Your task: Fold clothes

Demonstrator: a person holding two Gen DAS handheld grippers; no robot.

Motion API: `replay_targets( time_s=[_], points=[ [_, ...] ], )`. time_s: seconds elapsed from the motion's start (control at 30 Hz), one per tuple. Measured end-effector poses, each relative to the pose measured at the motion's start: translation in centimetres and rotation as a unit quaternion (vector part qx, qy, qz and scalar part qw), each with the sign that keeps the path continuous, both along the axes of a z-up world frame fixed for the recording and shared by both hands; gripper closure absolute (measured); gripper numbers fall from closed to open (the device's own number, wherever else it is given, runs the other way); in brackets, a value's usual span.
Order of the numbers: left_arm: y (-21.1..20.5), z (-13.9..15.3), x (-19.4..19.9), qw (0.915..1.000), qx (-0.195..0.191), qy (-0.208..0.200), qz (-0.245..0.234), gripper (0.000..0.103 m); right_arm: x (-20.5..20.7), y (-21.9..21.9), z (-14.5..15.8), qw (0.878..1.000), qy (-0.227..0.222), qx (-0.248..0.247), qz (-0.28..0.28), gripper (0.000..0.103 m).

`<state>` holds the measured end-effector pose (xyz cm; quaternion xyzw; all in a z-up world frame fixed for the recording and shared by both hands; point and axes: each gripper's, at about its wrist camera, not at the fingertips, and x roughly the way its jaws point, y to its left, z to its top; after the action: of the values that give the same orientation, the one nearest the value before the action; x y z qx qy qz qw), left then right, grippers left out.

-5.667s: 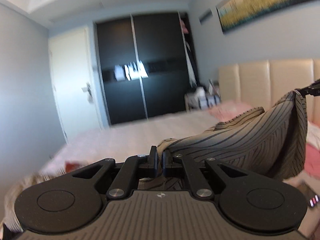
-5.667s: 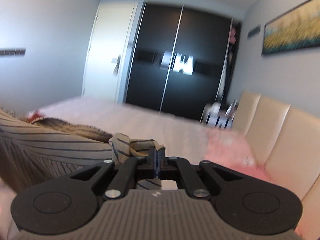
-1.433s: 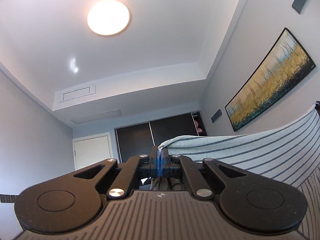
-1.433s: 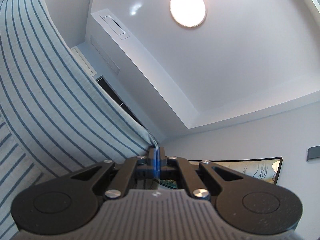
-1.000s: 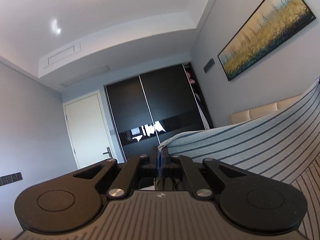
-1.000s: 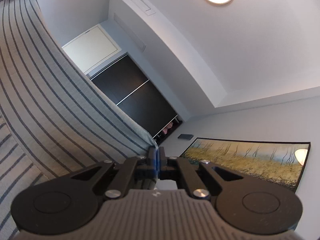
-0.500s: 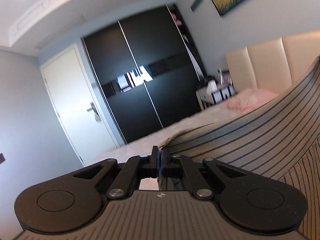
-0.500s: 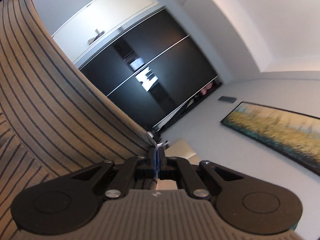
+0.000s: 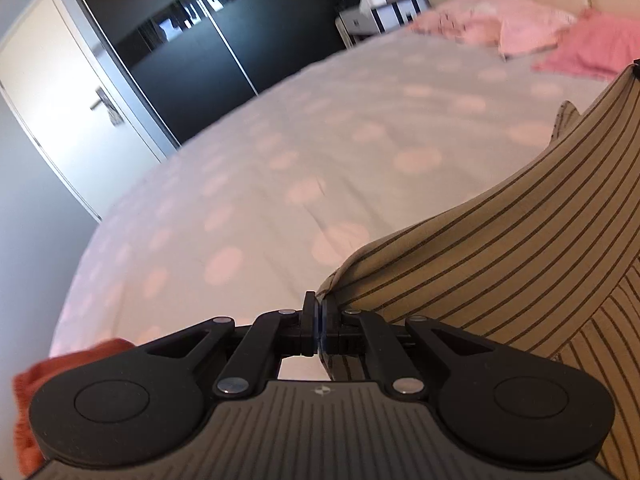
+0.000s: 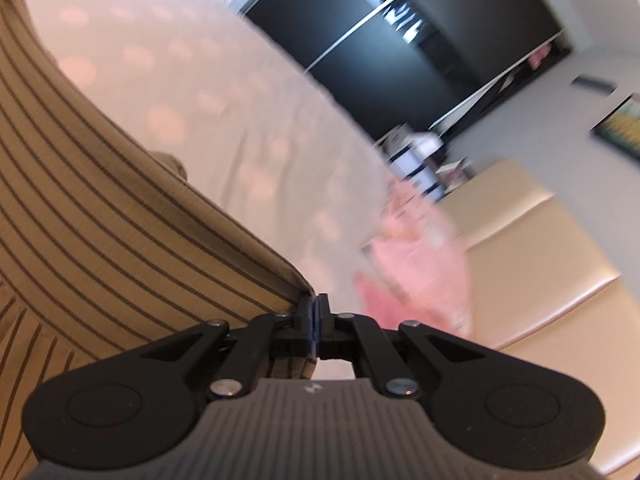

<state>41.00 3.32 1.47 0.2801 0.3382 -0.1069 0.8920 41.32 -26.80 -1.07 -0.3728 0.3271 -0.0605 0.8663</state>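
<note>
A tan garment with thin dark stripes [image 9: 520,240] hangs stretched between both grippers above the bed. My left gripper [image 9: 318,320] is shut on one corner of it, and the cloth runs off to the right of the left wrist view. In the right wrist view the same striped garment [image 10: 100,220] fills the left side, and my right gripper [image 10: 314,316] is shut on its other corner. Both grippers point down toward the bedsheet. The lower part of the garment is hidden behind the gripper bodies.
The bed has a pale sheet with pink dots [image 9: 300,160]. Pink pillows [image 9: 500,20] and pink cloth [image 10: 420,264] lie by the cream headboard [image 10: 540,280]. An orange cloth [image 9: 48,376] lies at the near left. A black sliding wardrobe [image 9: 220,32] and white door [image 9: 60,100] stand beyond.
Both grippers swung down from facing the ceiling and wall to facing the bed, carrying the stretched striped garment down with them. Both stay shut on its corners.
</note>
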Motion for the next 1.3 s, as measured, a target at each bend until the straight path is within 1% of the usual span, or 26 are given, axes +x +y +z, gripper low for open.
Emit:
replay_targets(
  time_s=[0.1, 0.17, 0.23, 0.3, 0.37, 0.43, 0.5, 0.53, 0.57, 0.6, 0.63, 0.67, 0.73, 0.83, 0.93, 1.0, 1.07, 1.17, 1.2, 1.23, 1.3],
  points=[
    [-0.1, -3.4, 1.6, 0.9998, 0.007, 0.019, -0.001, 0.103, 1.5, 0.0, -5.1, 1.0, 0.03, 0.001, -0.002, 0.102],
    [-0.6, -5.4, 2.7, 0.9994, 0.012, 0.032, -0.004, 0.103, 1.1, 0.1, -7.8, 0.999, 0.05, 0.005, -0.004, 0.102],
    [-0.8, -6.8, 3.2, 0.999, 0.018, 0.041, -0.008, 0.103, 1.2, 0.2, -10.3, 0.998, 0.063, 0.005, -0.003, 0.102],
    [-1.1, -7.8, 3.3, 0.9987, 0.022, 0.045, -0.011, 0.103, 1.6, -0.3, -11.7, 0.997, 0.071, 0.01, -0.003, 0.102],
    [-1.2, -8.2, 3.4, 0.9988, 0.025, 0.04, -0.01, 0.103, 2.1, -0.8, -12.7, 0.997, 0.077, 0.015, -0.005, 0.101],
    [-1.2, -8.1, 3.3, 0.999, 0.025, 0.037, -0.007, 0.101, 1.5, -0.8, -11.6, 0.997, 0.079, 0.021, -0.007, 0.1],
    [-1.0, -7.4, 3.3, 0.9991, 0.016, 0.039, -0.002, 0.092, 1.5, -1.3, -9.9, 0.996, 0.081, 0.036, -0.012, 0.098],
    [-0.8, -6.7, 3.1, 0.9992, 0.011, 0.037, 0.002, 0.078, 1.4, -1.5, -9.1, 0.996, 0.082, 0.044, -0.015, 0.088],
    [-0.5, -6.1, 3.0, 0.9994, 0.008, 0.033, 0.008, 0.071, 1.1, -1.8, -7.7, 0.995, 0.08, 0.052, -0.018, 0.079],
    [-0.1, -5.3, 2.7, 0.9995, 0.004, 0.027, 0.014, 0.06, 0.5, -2.0, -6.5, 0.996, 0.073, 0.055, -0.022, 0.063],
    [0.3, -4.3, 2.2, 0.9996, 0.0, 0.022, 0.019, 0.059, 0.3, -2.5, -5.4, 0.996, 0.067, 0.058, -0.025, 0.058],
    [0.8, -3.3, 1.7, 0.9995, -0.003, 0.017, 0.025, 0.058, -0.1, -3.0, -4.4, 0.996, 0.061, 0.063, -0.028, 0.059],
    [1.7, -1.2, 0.3, 0.9989, -0.017, 0.019, 0.039, 0.058, -1.5, -4.1, -1.7, 0.994, 0.05, 0.085, -0.041, 0.058],
    [3.1, 1.8, -2.5, 0.9975, -0.036, 0.028, 0.054, 0.055, -5.6, -6.2, 2.3, 0.989, 0.04, 0.129, -0.062, 0.058],
    [4.3, 3.8, -6.3, 0.9965, -0.044, 0.041, 0.059, 0.052, -10.2, -8.2, 4.2, 0.985, 0.044, 0.148, -0.076, 0.06],
    [5.1, 4.3, -8.7, 0.9955, -0.045, 0.056, 0.062, 0.05, -13.3, -9.8, 4.5, 0.981, 0.057, 0.16, -0.093, 0.061],
    [5.9, 4.3, -10.8, 0.9943, -0.043, 0.075, 0.063, 0.05, -15.9, -11.5, 3.9, 0.972, 0.07, 0.193, -0.117, 0.061],
    [6.8, 3.7, -13.4, 0.9926, -0.041, 0.093, 0.066, 0.05, -19.3, -14.0, 2.5, 0.956, 0.083, 0.24, -0.147, 0.061],
    [7.1, 3.4, -14.1, 0.9917, -0.043, 0.098, 0.07, 0.05, -20.2, -14.7, 1.8, 0.949, 0.088, 0.26, -0.157, 0.058],
    [7.4, 3.0, -14.5, 0.9907, -0.048, 0.103, 0.075, 0.05, -20.9, -15.4, 1.0, 0.939, 0.091, 0.286, -0.169, 0.058],
    [7.9, 2.2, -15.2, 0.9881, -0.058, 0.113, 0.087, 0.05, -21.9, -16.8, -0.5, 0.916, 0.084, 0.34, -0.196, 0.057]
  ],
)
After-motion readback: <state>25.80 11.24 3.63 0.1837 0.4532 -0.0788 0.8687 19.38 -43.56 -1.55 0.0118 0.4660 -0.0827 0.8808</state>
